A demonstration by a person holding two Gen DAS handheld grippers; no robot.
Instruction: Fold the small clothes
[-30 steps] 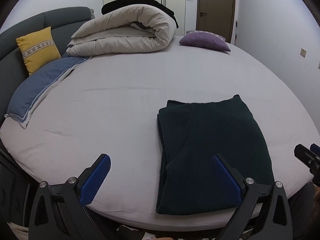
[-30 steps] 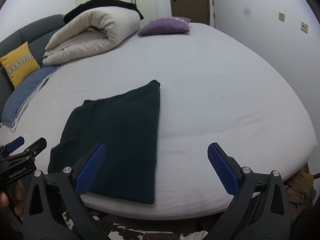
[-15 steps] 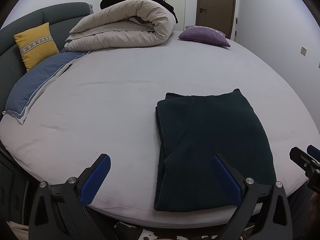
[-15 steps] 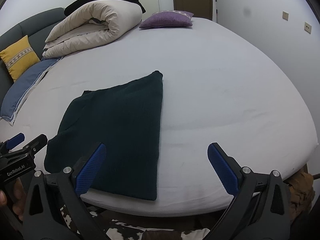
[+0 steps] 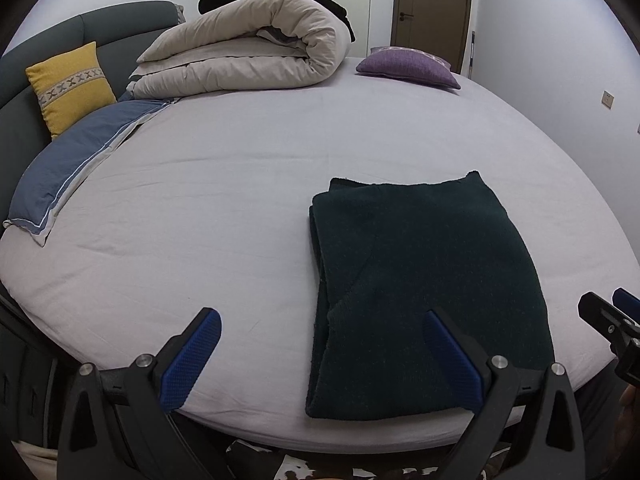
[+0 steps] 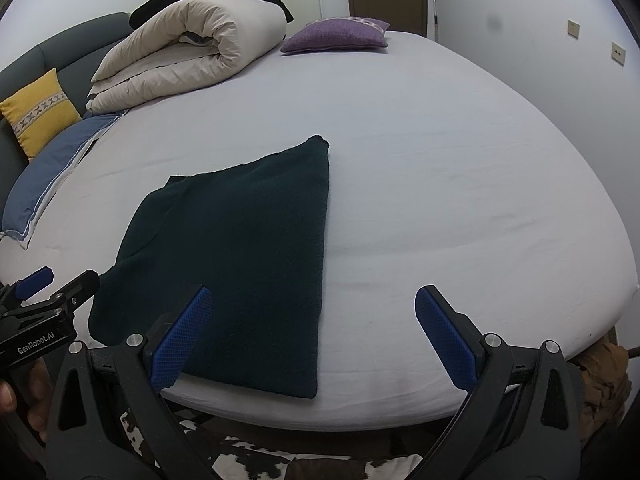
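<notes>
Folding looks close to finished: one dark green garment [image 5: 424, 288] lies flat on the bed [image 5: 224, 184] as a neat layered rectangle, its near edge at the mattress rim. Left gripper [image 5: 320, 354] hangs at 6 o'clock with jaws spread wide, released, holding nothing; its right pad sits over the garment's near corner, contact unclear. Right gripper [image 6: 316, 336] is likewise spread and empty, straddling the garment's right edge in its own view. Judging from the shape, one more fold or simply putting it aside may remain. Counted: one garment, two grippers, one rolled duvet [image 5: 248, 56] at 11 o'clock, one purple cushion [image 5: 408, 66] at 1 o'clock, one yellow cushion [image 5: 70, 86], one blue pillow [image 5: 76, 168] at 10 o'clock.
</notes>
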